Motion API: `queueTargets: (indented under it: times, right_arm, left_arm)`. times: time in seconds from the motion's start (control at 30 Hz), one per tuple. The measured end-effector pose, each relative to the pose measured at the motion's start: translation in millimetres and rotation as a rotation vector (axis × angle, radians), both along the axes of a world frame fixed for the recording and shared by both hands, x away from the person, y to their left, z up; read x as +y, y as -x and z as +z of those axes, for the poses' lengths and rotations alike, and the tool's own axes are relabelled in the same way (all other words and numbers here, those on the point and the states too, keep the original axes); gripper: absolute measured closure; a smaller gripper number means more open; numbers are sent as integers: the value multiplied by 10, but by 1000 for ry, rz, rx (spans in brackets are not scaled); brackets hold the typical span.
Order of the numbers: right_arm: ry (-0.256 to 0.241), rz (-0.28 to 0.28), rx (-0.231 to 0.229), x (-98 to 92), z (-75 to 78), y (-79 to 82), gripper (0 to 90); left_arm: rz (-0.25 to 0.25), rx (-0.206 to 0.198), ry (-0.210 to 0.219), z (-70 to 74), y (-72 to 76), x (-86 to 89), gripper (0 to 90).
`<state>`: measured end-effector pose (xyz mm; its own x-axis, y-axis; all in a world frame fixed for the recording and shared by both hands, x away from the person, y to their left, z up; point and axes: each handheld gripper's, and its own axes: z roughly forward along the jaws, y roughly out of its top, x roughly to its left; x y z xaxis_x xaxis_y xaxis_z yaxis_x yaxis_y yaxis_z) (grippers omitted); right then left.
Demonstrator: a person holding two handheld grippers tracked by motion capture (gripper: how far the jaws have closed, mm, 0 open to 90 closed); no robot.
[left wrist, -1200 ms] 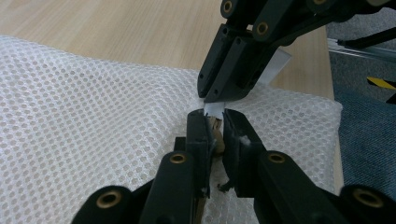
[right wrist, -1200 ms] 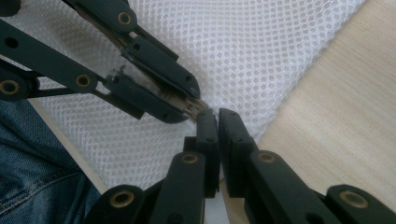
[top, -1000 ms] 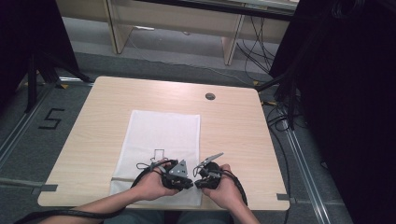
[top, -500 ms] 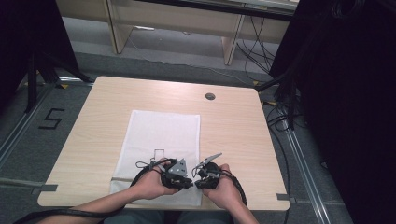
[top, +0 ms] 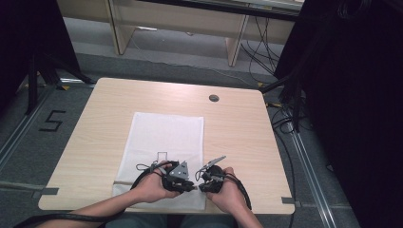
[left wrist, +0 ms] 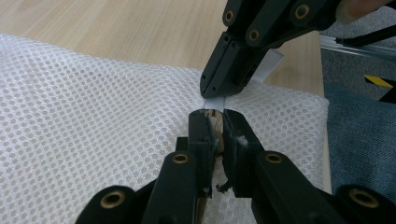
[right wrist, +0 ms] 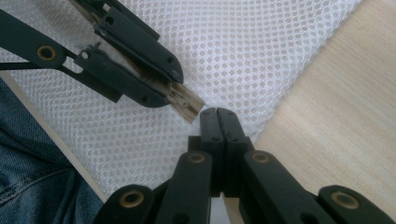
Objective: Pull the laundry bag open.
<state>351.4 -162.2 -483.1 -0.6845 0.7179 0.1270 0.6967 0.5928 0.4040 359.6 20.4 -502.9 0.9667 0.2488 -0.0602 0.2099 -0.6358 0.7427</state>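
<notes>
A white mesh bag (top: 161, 137) lies flat on the wooden table (top: 242, 133), its near end at the front edge. Over the bag's near right corner the two grippers meet tip to tip. My left gripper (left wrist: 215, 116) is shut on a small wooden piece (left wrist: 215, 123) that pokes out past its jaws (right wrist: 189, 103). Facing it, my right gripper (right wrist: 218, 112) is shut on a thin white strip (left wrist: 215, 102) that trails out behind its jaws. The mesh (left wrist: 93, 116) spreads under both tips. In the high view the left gripper (top: 191, 185) and the right gripper (top: 202, 183) are held in the person's hands.
A round cable hole (top: 214, 98) sits at the table's far right. Tape marks (top: 47, 191) lie on the front corners. The person's jeans (right wrist: 28, 177) are just below the table's front edge. Dark curtains and cables (top: 285, 109) stand to the right.
</notes>
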Motion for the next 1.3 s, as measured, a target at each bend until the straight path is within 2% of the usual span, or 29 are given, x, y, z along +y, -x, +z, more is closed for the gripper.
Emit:
queueTargets:
  times: [0.03,0.07,0.1,0.3,0.37,0.4,0.43,0.57,0.7,0.73,0.77,0.8,0.9,0.93,0.97,1.1,1.3]
  right_arm:
    - [0,0,0,0,0,0,900]
    - [1,-2,-1,2,0,1,900]
    - [3,-6,4,6,4,7,900]
    - [6,-1,0,5,4,8,900]
    - [14,-26,17,12,12,19,900]
    - [13,-26,17,11,12,19,900]
    - [6,2,-1,1,0,1,900]
    - [3,10,-6,-1,-1,-3,900]
    - [6,3,-5,1,3,1,900]
    - [5,-3,2,4,5,7,900]
    - [4,-3,2,3,4,7,900]
    - [3,1,1,1,3,5,900]
    - [1,12,-7,-5,-2,-4,900]
    - [-1,-14,12,6,5,14,900]
    - [0,-2,-1,-3,0,2,900]
    - [-4,0,0,-8,-1,0,900]
    - [-6,-1,2,-10,-2,-1,900]
  left_arm:
    - [11,12,1,-5,9,0,817]
    - [2,0,-16,3,5,6,818]
    - [1,5,-19,2,5,21,817]
    - [8,12,-14,10,11,53,818]
    - [7,12,-17,12,14,62,818]
    - [4,7,-26,15,12,68,818]
    - [3,7,-22,15,9,74,818]
    - [7,10,-38,33,9,131,818]
    - [13,24,-21,34,7,176,818]
    - [10,11,-38,40,16,184,818]
    - [7,21,-28,37,15,184,817]
    - [2,6,-32,40,14,185,818]
    - [10,12,-37,44,19,186,817]
    - [4,15,-32,39,14,186,817]
    - [2,19,-32,38,11,186,817]
    - [6,4,-43,39,11,202,818]
    - [6,9,-39,43,15,206,817]
